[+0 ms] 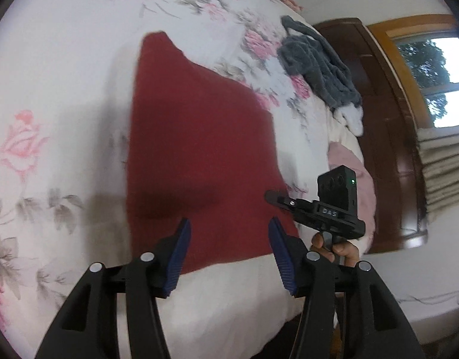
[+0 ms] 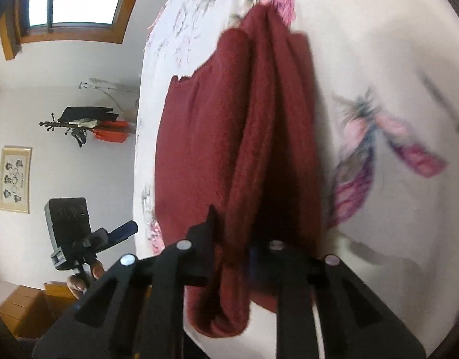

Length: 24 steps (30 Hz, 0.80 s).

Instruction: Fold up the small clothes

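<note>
I'm mid-fold, right claw (image 2: pixel 247 248) clamping a bunched edge of the red garment (image 1: pixel 199 137) lying on the floral bed (image 1: pixel 59 89), left claw (image 1: pixel 228 239) hanging wide and empty above it, next probably carrying that edge across flat.

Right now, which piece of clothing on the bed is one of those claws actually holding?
The dark red garment: the right gripper pinches its bunched edge. The grey garment lies untouched near the headboard.
</note>
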Each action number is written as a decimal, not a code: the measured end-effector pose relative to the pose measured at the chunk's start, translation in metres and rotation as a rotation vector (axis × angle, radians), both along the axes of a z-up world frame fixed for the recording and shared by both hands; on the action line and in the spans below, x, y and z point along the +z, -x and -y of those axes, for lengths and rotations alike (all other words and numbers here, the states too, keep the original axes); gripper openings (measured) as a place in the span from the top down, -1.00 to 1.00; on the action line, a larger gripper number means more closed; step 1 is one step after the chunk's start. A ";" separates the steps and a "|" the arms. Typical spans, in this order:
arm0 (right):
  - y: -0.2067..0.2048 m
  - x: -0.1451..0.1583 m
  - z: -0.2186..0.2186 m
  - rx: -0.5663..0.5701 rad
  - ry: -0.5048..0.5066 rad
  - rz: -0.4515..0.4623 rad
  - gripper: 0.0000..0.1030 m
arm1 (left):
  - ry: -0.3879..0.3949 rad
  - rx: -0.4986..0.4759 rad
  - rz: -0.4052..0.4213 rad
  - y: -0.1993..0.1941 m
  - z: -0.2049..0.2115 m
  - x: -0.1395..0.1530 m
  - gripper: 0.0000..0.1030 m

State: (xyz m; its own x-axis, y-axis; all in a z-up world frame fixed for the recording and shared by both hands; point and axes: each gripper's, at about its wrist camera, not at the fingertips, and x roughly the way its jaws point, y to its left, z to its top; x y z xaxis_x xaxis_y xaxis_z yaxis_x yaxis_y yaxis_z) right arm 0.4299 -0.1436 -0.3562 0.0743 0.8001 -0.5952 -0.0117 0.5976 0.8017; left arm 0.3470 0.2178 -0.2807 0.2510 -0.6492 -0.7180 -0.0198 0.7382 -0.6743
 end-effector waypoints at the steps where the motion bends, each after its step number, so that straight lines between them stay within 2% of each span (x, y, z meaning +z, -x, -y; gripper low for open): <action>1: 0.002 0.000 0.007 -0.021 0.001 0.005 0.75 | 0.008 -0.014 0.003 -0.001 0.004 0.000 -0.05; 4: 0.009 -0.008 0.024 -0.070 -0.011 -0.007 0.76 | 0.033 -0.078 0.019 -0.007 0.025 0.002 -0.05; 9: 0.013 -0.013 0.023 -0.087 0.021 -0.007 0.77 | 0.048 -0.155 0.002 -0.015 0.055 -0.013 -0.02; 14: 0.015 -0.017 0.024 -0.094 0.018 0.000 0.76 | 0.102 -0.236 0.004 -0.008 0.073 -0.022 -0.05; 17: 0.005 -0.010 0.023 -0.083 -0.043 0.030 0.59 | 0.058 -0.259 -0.061 -0.008 0.080 -0.048 -0.05; 19: -0.013 0.001 0.022 -0.105 -0.034 0.059 0.30 | 0.046 -0.263 -0.091 -0.006 0.081 -0.064 -0.05; 20: -0.023 0.003 0.021 -0.116 -0.025 0.057 0.09 | 0.048 -0.262 -0.097 -0.005 0.080 -0.068 -0.05; 24: -0.070 -0.002 -0.001 -0.077 -0.019 0.011 0.06 | 0.055 -0.245 -0.115 -0.004 0.079 -0.077 -0.05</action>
State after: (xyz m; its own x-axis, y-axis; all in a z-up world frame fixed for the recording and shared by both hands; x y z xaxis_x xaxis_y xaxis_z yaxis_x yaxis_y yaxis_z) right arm 0.5000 -0.1427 -0.3583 0.1427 0.8028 -0.5789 0.0247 0.5818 0.8130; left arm 0.3508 0.1383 -0.3579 0.0008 -0.7191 -0.6949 0.0765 0.6929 -0.7170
